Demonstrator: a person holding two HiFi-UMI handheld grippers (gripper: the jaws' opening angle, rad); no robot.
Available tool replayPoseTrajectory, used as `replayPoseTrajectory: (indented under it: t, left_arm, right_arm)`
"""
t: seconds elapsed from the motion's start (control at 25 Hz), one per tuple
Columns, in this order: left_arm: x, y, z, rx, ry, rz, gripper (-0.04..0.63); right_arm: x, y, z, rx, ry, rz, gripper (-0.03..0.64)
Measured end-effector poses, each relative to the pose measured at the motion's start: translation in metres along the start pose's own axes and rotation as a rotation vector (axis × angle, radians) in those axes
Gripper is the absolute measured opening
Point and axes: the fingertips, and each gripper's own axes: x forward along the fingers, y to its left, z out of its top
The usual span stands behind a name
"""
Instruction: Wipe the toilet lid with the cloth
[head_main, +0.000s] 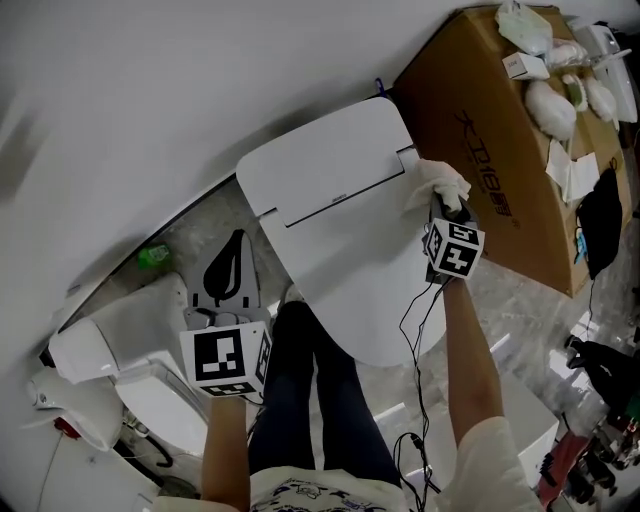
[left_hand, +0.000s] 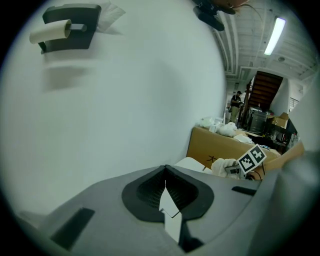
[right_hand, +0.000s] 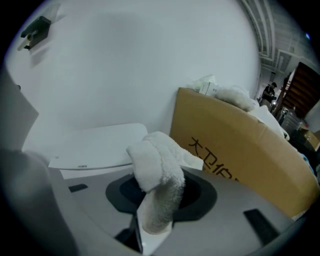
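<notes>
The white toilet lid (head_main: 335, 225) lies shut in the middle of the head view, and its back part shows in the right gripper view (right_hand: 92, 145). A white cloth (head_main: 437, 184) is bunched at the lid's right rear edge, beside the cardboard box. My right gripper (head_main: 441, 210) is shut on the cloth (right_hand: 156, 172), which folds over and hides the fingertips. My left gripper (head_main: 229, 268) hangs off the lid's left side, near the floor. Its jaws are pressed together with nothing between them (left_hand: 165, 175), and it faces the white wall.
A large cardboard box (head_main: 500, 130) stands right of the toilet with white bags and packets on top. White fixtures (head_main: 130, 375) crowd the lower left floor. A paper roll holder (left_hand: 65, 29) hangs on the wall. A cable (head_main: 412, 330) dangles from the right gripper beside the person's legs (head_main: 310, 400).
</notes>
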Motion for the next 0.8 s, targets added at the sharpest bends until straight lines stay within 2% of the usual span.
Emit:
replayPoseTrajectory:
  t: [0.12, 0.32, 0.56, 0.8]
  left_arm:
    - [0.000, 0.002, -0.007, -0.005, 0.006, 0.002, 0.008]
    - [-0.004, 0.007, -0.018, -0.019, 0.019, 0.012, 0.008]
    - [-0.008, 0.010, -0.027, -0.032, 0.034, 0.018, 0.008]
    - [-0.011, 0.013, -0.026, -0.032, 0.027, 0.018, 0.008]
  right_arm:
    - [0.012, 0.005, -0.014, -0.007, 0.051, -0.002, 0.124]
    - [0.023, 0.021, -0.029, -0.092, 0.106, 0.022, 0.123]
    - [0.026, 0.044, -0.032, -0.122, 0.109, 0.062, 0.120]
    - [0.019, 0.075, -0.038, -0.105, 0.096, 0.114, 0.118]
